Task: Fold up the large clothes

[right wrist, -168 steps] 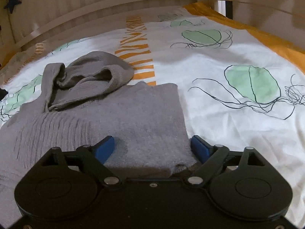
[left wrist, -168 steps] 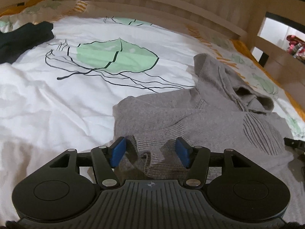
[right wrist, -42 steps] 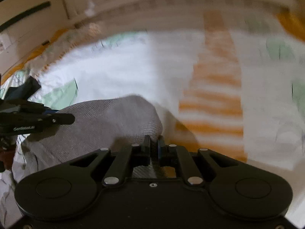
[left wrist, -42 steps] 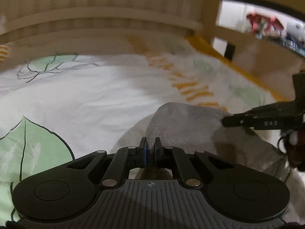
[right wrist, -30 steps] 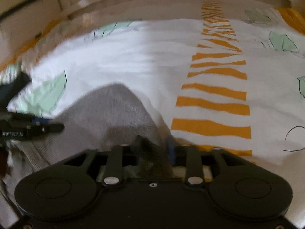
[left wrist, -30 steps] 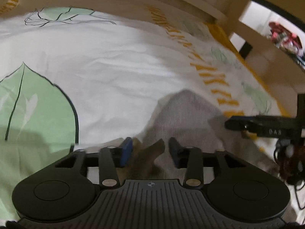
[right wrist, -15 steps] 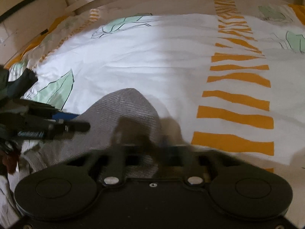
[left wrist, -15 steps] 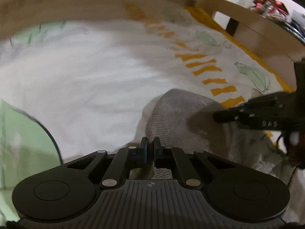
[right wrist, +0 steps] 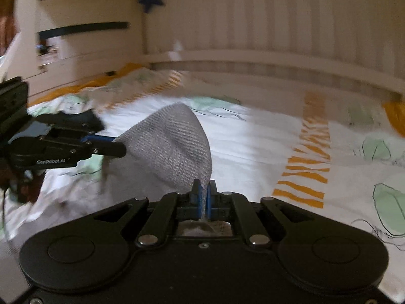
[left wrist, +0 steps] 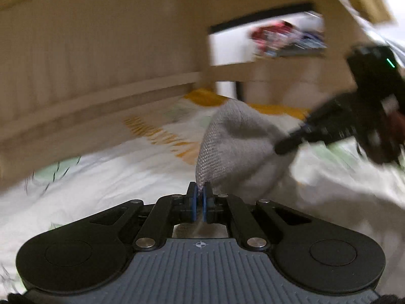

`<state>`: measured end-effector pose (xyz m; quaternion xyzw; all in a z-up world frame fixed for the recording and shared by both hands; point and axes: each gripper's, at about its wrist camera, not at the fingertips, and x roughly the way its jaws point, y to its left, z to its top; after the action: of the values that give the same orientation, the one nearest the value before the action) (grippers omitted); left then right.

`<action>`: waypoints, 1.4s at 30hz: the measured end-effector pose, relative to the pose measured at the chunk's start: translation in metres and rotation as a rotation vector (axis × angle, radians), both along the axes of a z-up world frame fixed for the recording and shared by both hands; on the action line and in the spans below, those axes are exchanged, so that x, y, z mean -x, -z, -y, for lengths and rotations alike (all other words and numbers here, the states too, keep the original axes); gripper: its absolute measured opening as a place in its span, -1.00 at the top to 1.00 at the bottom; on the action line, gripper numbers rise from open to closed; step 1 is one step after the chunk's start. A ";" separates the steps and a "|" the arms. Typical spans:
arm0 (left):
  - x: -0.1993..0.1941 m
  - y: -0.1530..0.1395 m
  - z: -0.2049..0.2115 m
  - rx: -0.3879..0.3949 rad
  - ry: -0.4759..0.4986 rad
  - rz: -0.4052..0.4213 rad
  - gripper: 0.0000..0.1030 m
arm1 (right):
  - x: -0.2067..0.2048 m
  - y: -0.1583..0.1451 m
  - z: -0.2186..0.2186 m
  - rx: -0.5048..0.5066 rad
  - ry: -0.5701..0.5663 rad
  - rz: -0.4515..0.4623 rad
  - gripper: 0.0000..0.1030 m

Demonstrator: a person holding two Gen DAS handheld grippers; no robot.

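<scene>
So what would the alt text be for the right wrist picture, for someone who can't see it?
The right gripper is shut on a lifted fold of grey knitted sweater, while the left gripper pinches the same fabric from the left side. Below lies a white bedspread with green leaf and orange stripe prints, and a pale wooden bed frame stands behind.

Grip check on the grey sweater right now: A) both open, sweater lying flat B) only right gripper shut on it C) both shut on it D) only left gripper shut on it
C: the left gripper and the right gripper each have their blue pads pinched shut on the grey sweater, which arches up between them above the bedspread.
</scene>
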<state>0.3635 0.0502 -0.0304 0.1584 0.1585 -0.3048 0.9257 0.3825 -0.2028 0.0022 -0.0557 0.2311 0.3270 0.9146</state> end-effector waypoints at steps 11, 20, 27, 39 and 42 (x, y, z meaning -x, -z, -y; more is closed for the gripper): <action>0.112 0.059 0.010 -0.385 0.392 -0.282 0.83 | 0.124 0.057 -0.018 0.341 -0.255 -0.212 0.71; 0.061 0.007 -0.034 0.250 -0.034 -0.501 -0.04 | 0.089 0.021 0.018 -0.053 0.061 -0.327 -0.16; 0.030 0.028 -0.041 0.359 -0.379 -0.473 -0.26 | 0.052 0.047 0.012 -0.125 0.307 -0.408 -0.20; -0.005 0.039 -0.045 0.324 -0.503 -0.469 -0.03 | 0.059 0.070 0.027 -0.203 0.428 -0.426 -0.20; -0.007 0.049 -0.045 0.362 -0.467 -0.516 0.70 | 0.054 0.074 0.029 -0.230 0.450 -0.448 -0.18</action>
<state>0.3703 0.0949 -0.0794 -0.1294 0.3615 -0.1387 0.9129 0.3286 -0.2315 -0.0721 0.1736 0.3944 0.1449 0.8907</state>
